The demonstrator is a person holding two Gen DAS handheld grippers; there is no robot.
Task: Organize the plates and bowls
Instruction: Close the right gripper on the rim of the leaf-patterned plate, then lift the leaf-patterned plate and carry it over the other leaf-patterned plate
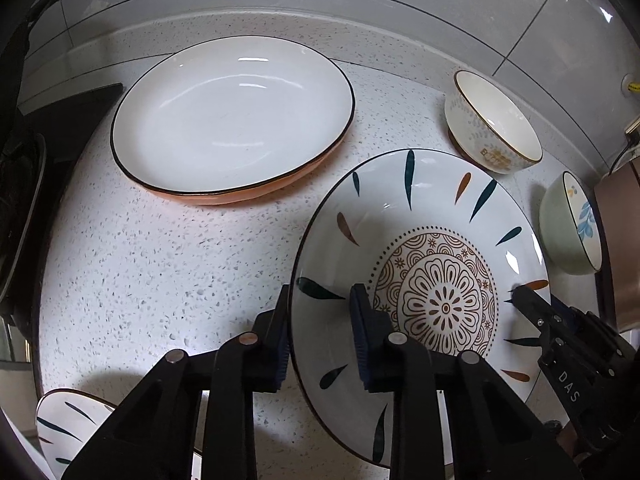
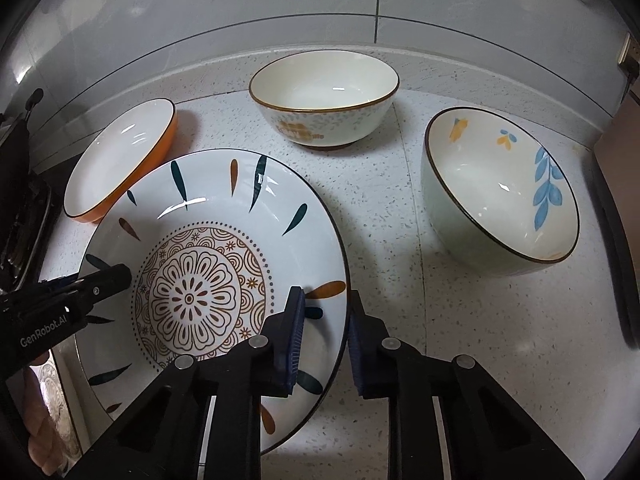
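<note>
A white patterned plate [image 1: 432,208] [image 2: 208,200] with a brown flower centre and dark leaf strokes sits on the speckled counter [image 1: 160,260]. My left gripper [image 1: 320,320] straddles its left rim, one pad outside and one inside, closed on it. My right gripper [image 2: 325,320] clamps the opposite rim the same way. Each gripper shows in the other's view: the right gripper's fingertips [image 1: 520,294] at the plate's right edge, the left gripper's fingertips [image 2: 120,276] at its left edge. An orange-sided white plate [image 1: 232,120] [image 2: 120,160] lies behind.
A cream bowl [image 1: 496,120] [image 2: 324,92] with a brown rim stands at the back near the tiled wall. A pale green bowl [image 1: 568,232] [image 2: 500,192] with a blue leaf stands at the right. A second patterned plate [image 1: 64,420] lies near the front left. A dark stove edge [image 1: 24,200] borders the left.
</note>
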